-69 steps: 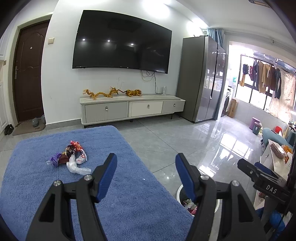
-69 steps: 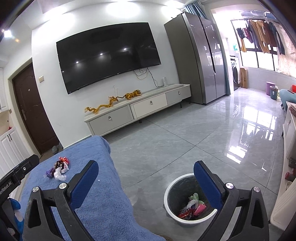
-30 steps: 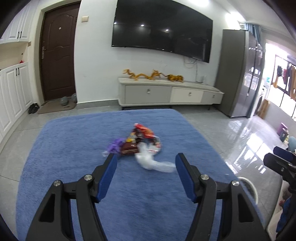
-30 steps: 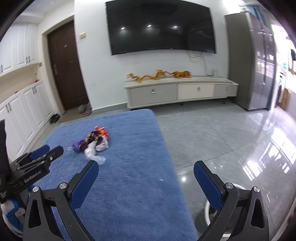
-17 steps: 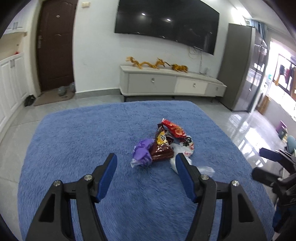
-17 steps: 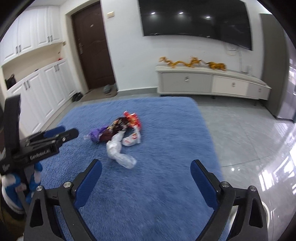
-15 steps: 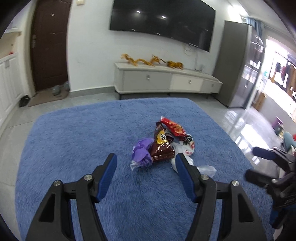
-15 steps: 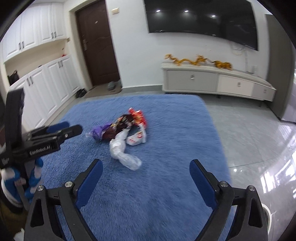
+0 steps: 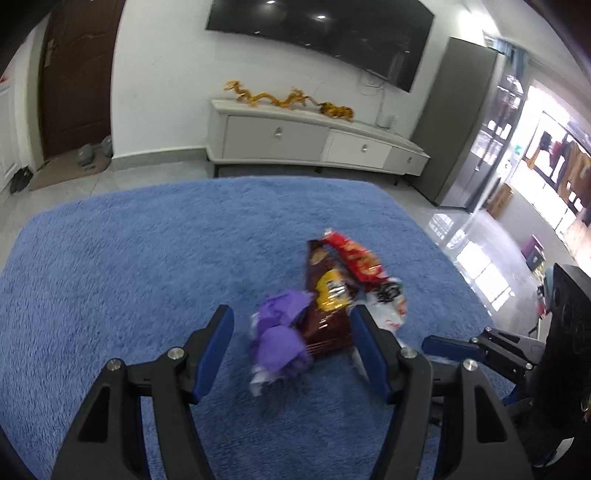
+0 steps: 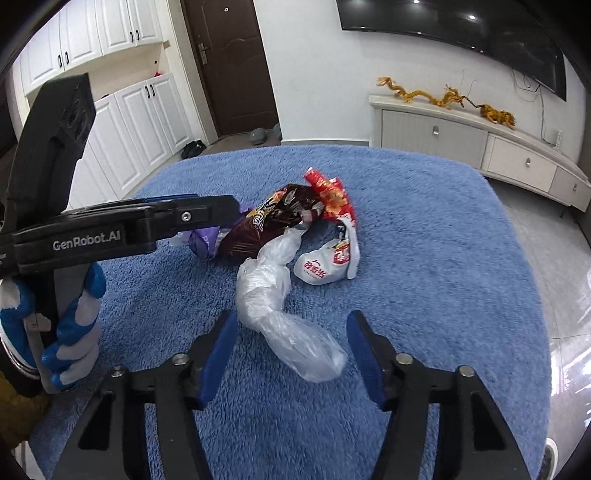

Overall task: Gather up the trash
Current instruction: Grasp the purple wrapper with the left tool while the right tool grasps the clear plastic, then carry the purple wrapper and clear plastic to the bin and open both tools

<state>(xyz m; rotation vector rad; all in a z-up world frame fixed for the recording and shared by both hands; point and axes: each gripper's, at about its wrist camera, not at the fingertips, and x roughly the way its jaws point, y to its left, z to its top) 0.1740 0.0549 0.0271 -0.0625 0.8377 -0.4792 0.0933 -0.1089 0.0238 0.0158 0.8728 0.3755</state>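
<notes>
Left hand-held gripper (image 9: 291,349) released, jaws apart, angled down over the trash pile; purple wrapper (image 9: 282,339) sits in the gap between its blue pads (image 9: 215,349), not touched as far as I can see, though the frame is motion-blurred there. Brown snack bag (image 9: 327,314) lies just beside the purple wrapper, partly behind the right-side pad. Right hand-held gripper (image 10: 290,356) jaws are closing, lower end of the clear plastic bag (image 10: 275,306) lies between them, pads not yet pressing on it, so nothing held. Clear bag is twisted, runs from the gripper up toward the pile and touches the brown bag. In the right wrist view the left hand-held gripper comes in from the left with a gloved hand (image 10: 70,332) in blue and white on its handle, tip over the purple wrapper. Rest of the pile: red wrapper (image 10: 328,194) at the far end, overlapping the brown bag, white pouch (image 10: 325,264) with red print just beside the clear bag on its right. All trash is bunched mid-way on a blue rug (image 10: 443,258), on grey tile floor (image 9: 454,236). Beyond the rug: white TV cabinet (image 9: 306,142) with gold dragon figures (image 9: 273,98) on top, wall TV (image 9: 325,33) above, brown door (image 10: 231,62) and white cupboards (image 10: 122,110) to the left, grey fridge (image 9: 461,122) to the right.
</notes>
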